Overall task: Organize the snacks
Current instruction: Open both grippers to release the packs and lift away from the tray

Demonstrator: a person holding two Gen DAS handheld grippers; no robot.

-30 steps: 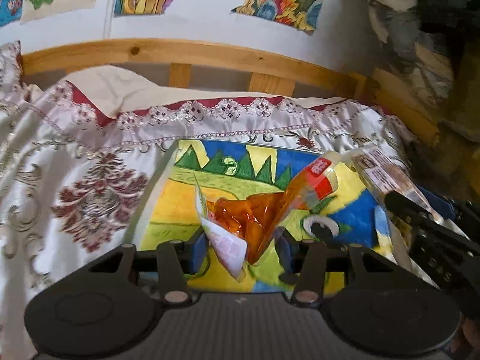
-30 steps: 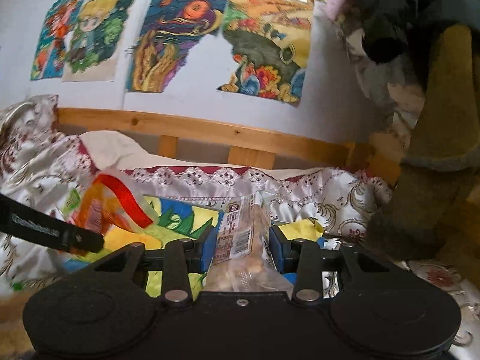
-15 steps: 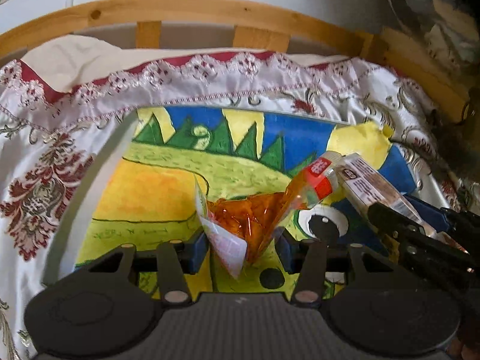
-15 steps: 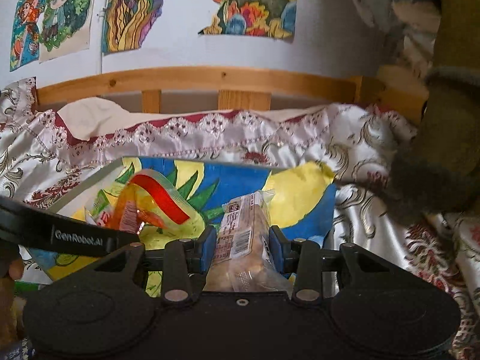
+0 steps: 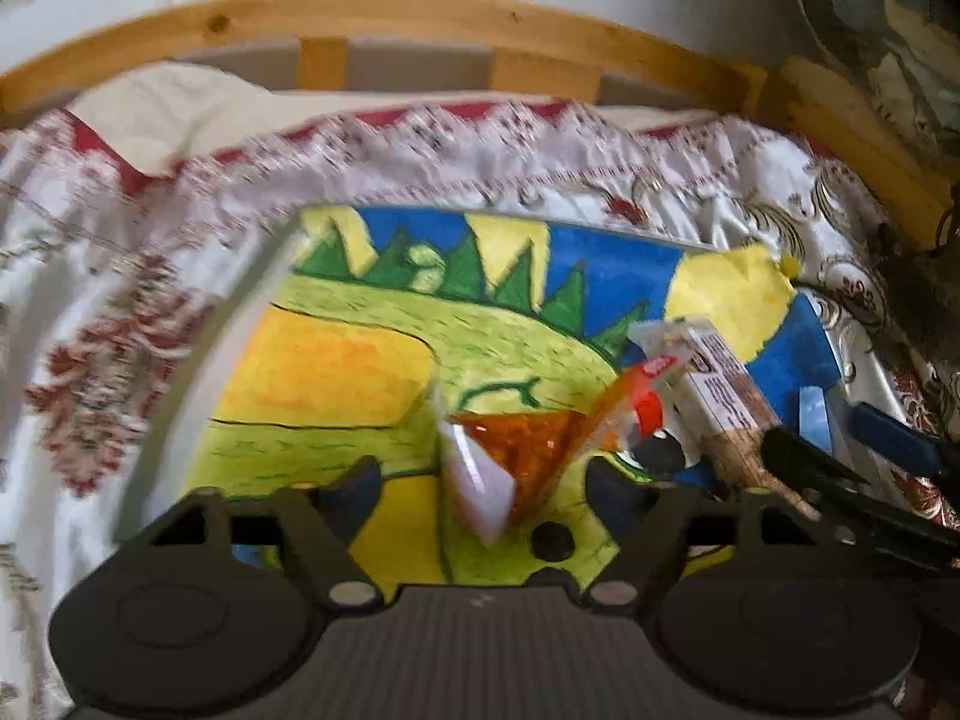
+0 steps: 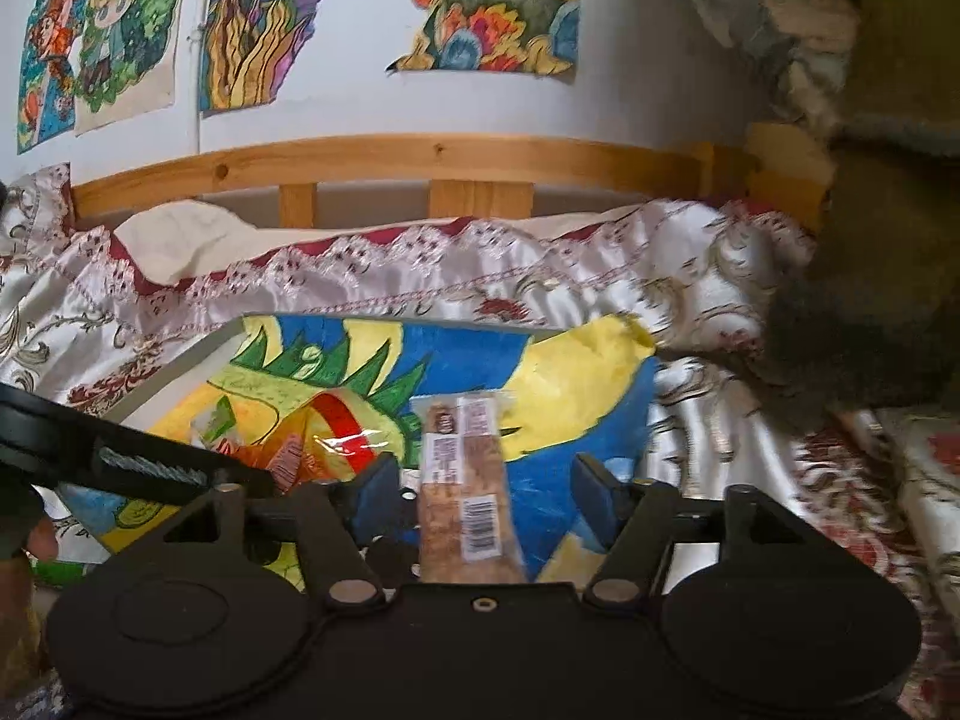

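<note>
An orange clear snack bag (image 5: 516,450) with a red-and-white top lies on the colourful painted sheet (image 5: 360,360). It sits between the fingers of my left gripper (image 5: 483,492), whose jaws are opening and no longer touch it. A long brown snack packet (image 6: 465,480) with a white barcode label lies on the same painted sheet (image 6: 570,420). It lies between the fingers of my right gripper (image 6: 485,498), which is also opening, with a gap on each side. The two snacks lie side by side, the orange bag (image 6: 324,438) left of the packet (image 5: 720,396).
The sheet rests on a white and red patterned satin bedspread (image 6: 420,282). A wooden bed rail (image 6: 420,162) runs behind it, below a wall with coloured drawings (image 6: 480,12). A dark furry mass (image 6: 840,330) stands at the right.
Both grippers have sunk toward the painted sheet and their jaws have spread. The orange bag and the brown packet, gripped before, now lie loose between the fingers.
</note>
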